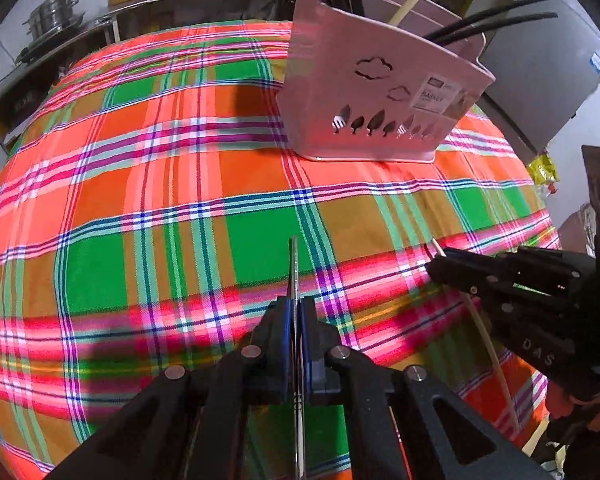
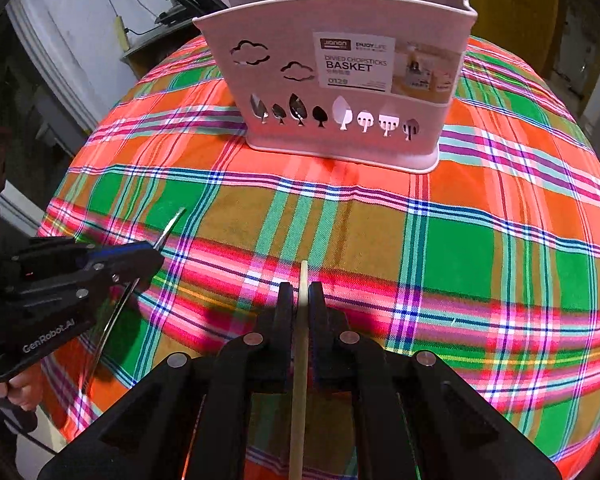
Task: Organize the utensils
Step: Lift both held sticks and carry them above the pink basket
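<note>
Two black, angular handheld grippers hover low over a table draped in a bright woven plaid tablecloth [image 2: 460, 240] of orange, green and pink. The left gripper [image 1: 296, 308], its pads faced in blue, is clamped on a thin, flat metal utensil [image 1: 294, 264] seen edge-on; its working end is cut off below the frame, so its type is hard to tell. From the right wrist view the same piece reads as a slim, curved silver strip [image 2: 171, 224]. The right gripper [image 2: 303, 298] is pinched tight on a pale, round wooden stick [image 2: 303, 276], likely a chopstick, whose lower length runs out of view. A fingertip of the person's hand shows under the left tool. Beyond both, near the table's middle, stands a smooth pink plastic basket [image 2: 340, 92], pierced with cloud and tree cut-outs and labelled "Divided Chopsticks Basket". Black handles and one wooden stick rise from its compartments; their ends are hidden inside. Farther back, dim and distorted, a steel steamer pot [image 1: 54, 12] sits on a metal shelf.
</note>
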The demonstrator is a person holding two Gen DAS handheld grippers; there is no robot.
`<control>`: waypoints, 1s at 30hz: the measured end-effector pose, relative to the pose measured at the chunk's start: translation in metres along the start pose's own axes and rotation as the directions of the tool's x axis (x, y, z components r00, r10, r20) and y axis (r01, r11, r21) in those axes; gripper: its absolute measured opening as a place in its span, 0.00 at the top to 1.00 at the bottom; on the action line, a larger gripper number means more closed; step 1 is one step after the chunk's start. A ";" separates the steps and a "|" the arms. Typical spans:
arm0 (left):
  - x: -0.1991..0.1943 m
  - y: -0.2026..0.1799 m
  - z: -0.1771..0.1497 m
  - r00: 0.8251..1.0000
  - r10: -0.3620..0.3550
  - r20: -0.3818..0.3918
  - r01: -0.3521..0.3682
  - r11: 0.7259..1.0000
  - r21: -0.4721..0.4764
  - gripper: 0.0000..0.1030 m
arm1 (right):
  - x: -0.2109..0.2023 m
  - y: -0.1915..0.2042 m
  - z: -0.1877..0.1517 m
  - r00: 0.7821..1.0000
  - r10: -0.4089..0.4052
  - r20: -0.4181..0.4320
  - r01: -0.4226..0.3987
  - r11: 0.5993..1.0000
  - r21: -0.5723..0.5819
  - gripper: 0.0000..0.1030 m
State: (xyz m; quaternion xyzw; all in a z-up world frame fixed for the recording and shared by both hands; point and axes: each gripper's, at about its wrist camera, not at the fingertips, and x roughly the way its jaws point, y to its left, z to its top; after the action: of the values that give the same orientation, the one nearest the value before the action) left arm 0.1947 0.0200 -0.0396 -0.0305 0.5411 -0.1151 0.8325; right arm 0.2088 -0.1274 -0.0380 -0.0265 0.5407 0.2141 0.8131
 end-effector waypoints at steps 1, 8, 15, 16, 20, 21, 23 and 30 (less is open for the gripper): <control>0.001 -0.001 0.001 1.000 0.004 -0.002 -0.004 1.000 0.008 0.95 | 0.000 0.001 0.000 1.000 -0.004 0.000 0.004 1.000 -0.007 0.94; -0.007 -0.007 0.008 1.000 0.014 0.021 -0.015 1.000 0.027 0.95 | -0.008 -0.001 0.001 0.999 0.022 0.038 -0.022 1.000 -0.001 0.95; -0.048 -0.009 0.019 0.994 0.001 0.108 -0.003 1.000 0.024 0.95 | -0.052 -0.005 0.013 0.986 0.059 0.159 -0.062 0.998 0.014 0.95; -0.054 -0.010 0.021 0.992 -0.001 0.123 -0.002 1.000 0.026 0.95 | -0.058 -0.005 0.015 0.983 0.062 0.176 -0.065 0.998 0.012 0.95; -0.087 -0.014 0.030 0.981 -0.013 0.194 0.007 0.999 0.035 0.95 | -0.084 -0.003 0.021 0.969 0.063 0.241 -0.067 0.998 0.007 0.95; -0.095 -0.015 0.032 0.978 -0.017 0.209 0.009 0.999 0.038 0.95 | -0.092 -0.003 0.022 0.963 0.064 0.260 -0.068 0.998 0.005 0.95; -0.107 -0.020 0.036 0.971 -0.023 0.237 0.014 0.999 0.042 0.95 | -0.107 -0.003 0.023 0.954 0.062 0.294 -0.067 0.998 0.005 0.95; -0.132 -0.034 0.039 0.954 -0.034 0.297 0.014 0.997 0.071 0.95 | -0.142 -0.002 0.024 0.921 0.056 0.386 -0.062 0.998 0.003 0.95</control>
State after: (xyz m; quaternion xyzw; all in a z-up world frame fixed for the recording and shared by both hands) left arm 0.1731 0.0135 0.1007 -0.0257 0.4049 -0.1377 0.9036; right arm 0.1843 -0.1684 0.0973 0.0384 0.3721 0.2354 0.8970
